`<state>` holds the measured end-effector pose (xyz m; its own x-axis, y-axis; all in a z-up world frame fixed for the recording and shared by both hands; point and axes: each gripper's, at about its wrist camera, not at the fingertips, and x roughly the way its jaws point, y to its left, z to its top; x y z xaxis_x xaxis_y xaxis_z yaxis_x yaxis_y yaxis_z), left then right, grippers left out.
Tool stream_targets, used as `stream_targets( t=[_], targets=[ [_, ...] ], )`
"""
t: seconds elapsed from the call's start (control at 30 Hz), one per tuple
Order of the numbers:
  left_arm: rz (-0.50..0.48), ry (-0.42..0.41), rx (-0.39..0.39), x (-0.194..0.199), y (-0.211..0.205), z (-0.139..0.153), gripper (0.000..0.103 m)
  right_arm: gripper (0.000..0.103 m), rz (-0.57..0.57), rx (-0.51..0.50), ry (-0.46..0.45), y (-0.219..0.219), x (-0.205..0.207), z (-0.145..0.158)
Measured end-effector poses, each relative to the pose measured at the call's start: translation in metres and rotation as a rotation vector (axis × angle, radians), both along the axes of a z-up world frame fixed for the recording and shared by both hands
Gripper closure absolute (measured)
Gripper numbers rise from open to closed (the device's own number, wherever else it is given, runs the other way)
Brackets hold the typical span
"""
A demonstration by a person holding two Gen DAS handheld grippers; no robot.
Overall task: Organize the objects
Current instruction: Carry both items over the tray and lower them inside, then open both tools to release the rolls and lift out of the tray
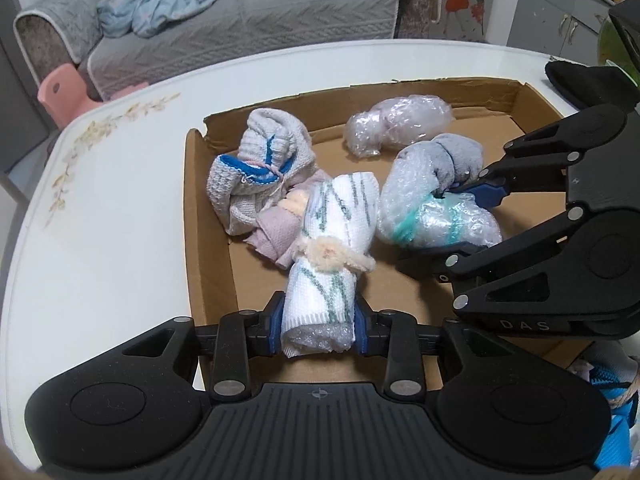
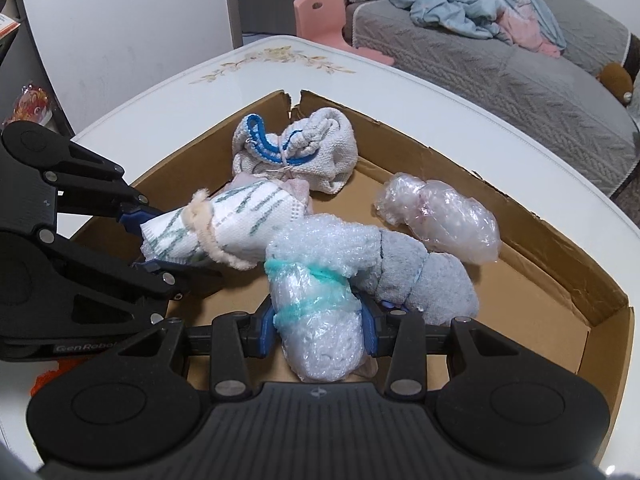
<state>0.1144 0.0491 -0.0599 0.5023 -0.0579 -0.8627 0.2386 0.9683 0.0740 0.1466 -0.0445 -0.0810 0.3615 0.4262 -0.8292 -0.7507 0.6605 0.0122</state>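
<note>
A shallow cardboard box (image 1: 204,240) (image 2: 560,240) lies on a white table. My left gripper (image 1: 319,324) (image 2: 148,240) is shut on the near end of a white green-striped cloth roll (image 1: 332,216) (image 2: 240,216) tied with peach yarn. The roll's far end rests on other bundles in the box. My right gripper (image 2: 320,330) (image 1: 460,220) is shut on a bubble-wrapped bundle (image 2: 316,280) (image 1: 416,204) bound with teal string and with a grey cloth end. It sits low over the box floor. Behind both lie a grey bundle with blue trim (image 1: 256,160) (image 2: 320,148) and a clear plastic-wrapped bundle (image 1: 396,124) (image 2: 444,216).
The white table (image 1: 100,240) has a floral print and a rounded edge. Beyond it stand a grey sofa (image 1: 240,20) with bedding and a pink stool (image 1: 64,88). A black object (image 1: 580,80) lies past the box's far right corner. Blue fabric items (image 1: 616,420) sit outside the box at lower right.
</note>
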Motion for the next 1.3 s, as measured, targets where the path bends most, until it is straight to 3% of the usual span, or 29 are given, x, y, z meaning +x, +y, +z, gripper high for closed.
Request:
stream_targets(
  t=[0.2, 0.7, 0.73, 0.77, 1.3],
  targets=[
    [0.015, 0.021, 0.029, 0.003, -0.002, 0.001, 0.056, 0.062, -0.004, -0.024, 0.017, -0.001, 0.002, 0.001],
    [0.024, 0.041, 0.054, 0.007, -0.008, 0.002, 0.042, 0.045, -0.042, -0.069, 0.030, -0.007, 0.010, 0.000],
    [0.019, 0.042, 0.054, 0.006, -0.009, 0.002, 0.038, 0.045, -0.043, -0.071, 0.030, -0.008, 0.010, 0.000],
    [0.014, 0.042, 0.048, 0.006, -0.009, 0.002, 0.028, 0.045, -0.046, -0.073, 0.028, -0.008, 0.010, 0.000],
    [0.020, 0.009, 0.049, -0.005, -0.011, 0.018, 0.019, 0.035, -0.050, -0.067, 0.026, -0.013, 0.007, 0.010]
  ],
)
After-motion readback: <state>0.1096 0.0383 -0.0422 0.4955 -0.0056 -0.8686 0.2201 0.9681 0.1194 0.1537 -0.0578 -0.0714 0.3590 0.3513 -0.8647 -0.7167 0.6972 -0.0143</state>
